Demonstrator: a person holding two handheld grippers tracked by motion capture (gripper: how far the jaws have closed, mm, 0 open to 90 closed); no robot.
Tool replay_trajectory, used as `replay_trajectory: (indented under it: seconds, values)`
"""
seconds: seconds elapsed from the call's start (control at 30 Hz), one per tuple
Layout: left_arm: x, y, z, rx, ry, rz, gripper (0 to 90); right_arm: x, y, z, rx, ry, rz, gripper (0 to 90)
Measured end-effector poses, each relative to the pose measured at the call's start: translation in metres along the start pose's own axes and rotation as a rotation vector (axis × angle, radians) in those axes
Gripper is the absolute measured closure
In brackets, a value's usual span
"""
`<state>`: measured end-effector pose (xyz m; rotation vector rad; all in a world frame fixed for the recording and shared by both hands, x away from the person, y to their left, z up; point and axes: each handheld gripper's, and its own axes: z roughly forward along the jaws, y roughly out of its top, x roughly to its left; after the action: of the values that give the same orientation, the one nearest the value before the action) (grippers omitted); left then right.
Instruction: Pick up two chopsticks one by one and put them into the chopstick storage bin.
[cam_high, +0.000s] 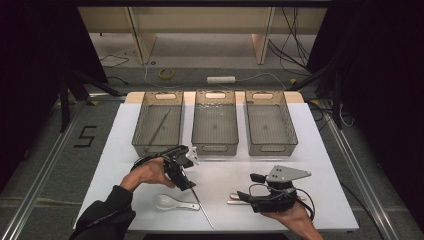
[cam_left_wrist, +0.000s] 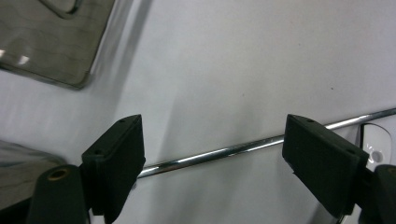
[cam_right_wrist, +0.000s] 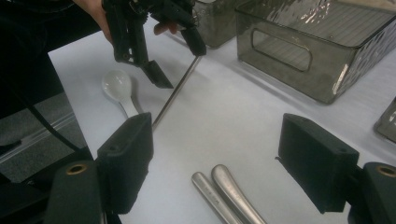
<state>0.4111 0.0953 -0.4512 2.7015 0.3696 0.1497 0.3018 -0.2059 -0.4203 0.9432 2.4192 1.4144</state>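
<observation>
Left gripper (cam_high: 186, 176) jaws spread, straddling the metal chopstick (cam_left_wrist: 219, 151) lying on the white table (cam_high: 310, 150) beside the white spoon (cam_high: 167, 202). Right gripper (cam_high: 252, 196) also spread, over 2 metal handles (cam_right_wrist: 224, 191). Best lower left until both pads flank the rod, then close squarely mid-length to avoid roll.

bright lit table (cam_high: 320, 150), dark surroundings, soft close-up blur

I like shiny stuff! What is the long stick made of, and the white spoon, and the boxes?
The stick looks like polished metal: thin, silvery and mirror-bright. The spoon looks like glazed ceramic or perhaps plastic: smooth, white and glossy. The boxes look like smoky clear plastic, since the table shows through their walls.
</observation>
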Motion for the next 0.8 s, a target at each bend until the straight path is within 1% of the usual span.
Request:
replay_trajectory:
  seconds: [0.1, 0.13, 0.2, 0.23, 0.27, 0.37, 0.47, 0.63, 0.67, 0.7, 0.8]
  values:
    - [0.001, 0.000, 0.002, 0.014, -0.007, 0.014, 20.3, 0.000, 0.000, 0.000, 0.002, 0.002, 0.000, 27.4]
    - [0.000, -0.001, 0.002, 0.008, -0.009, 0.007, 20.2, 0.000, 0.000, 0.000, 0.003, 0.002, -0.001, 27.5]
    - [0.000, 0.000, 0.003, 0.029, -0.018, 0.031, 20.2, 0.000, 0.000, 0.001, 0.006, 0.003, 0.000, 27.4]
    - [-0.001, 0.000, 0.004, 0.033, -0.018, 0.033, 20.3, 0.000, 0.000, 0.001, 0.008, 0.001, -0.001, 27.4]
    - [-0.001, 0.000, 0.005, 0.044, -0.020, 0.044, 20.3, 0.000, 0.000, 0.001, 0.010, -0.001, -0.001, 27.4]
    - [-0.003, 0.000, 0.008, 0.067, -0.029, 0.059, 20.5, -0.001, 0.000, 0.001, 0.011, 0.000, 0.001, 27.4]
    - [-0.003, 0.001, 0.010, 0.075, -0.029, 0.071, 20.9, -0.001, 0.000, 0.001, 0.012, 0.001, 0.001, 27.4]
    - [-0.004, 0.000, 0.011, 0.081, -0.039, 0.074, 21.6, -0.001, 0.000, 0.001, 0.014, 0.001, -0.001, 27.5]
    - [-0.004, 0.000, 0.011, 0.086, -0.040, 0.086, 21.7, -0.001, 0.000, 0.001, 0.013, 0.001, -0.001, 27.5]
    - [-0.004, 0.000, 0.012, 0.093, -0.043, 0.088, 21.8, -0.001, 0.000, 0.001, 0.013, 0.001, 0.000, 27.5]
    - [-0.004, -0.001, 0.013, 0.097, -0.039, 0.090, 21.9, -0.001, 0.000, 0.001, 0.013, 0.002, 0.000, 27.5]
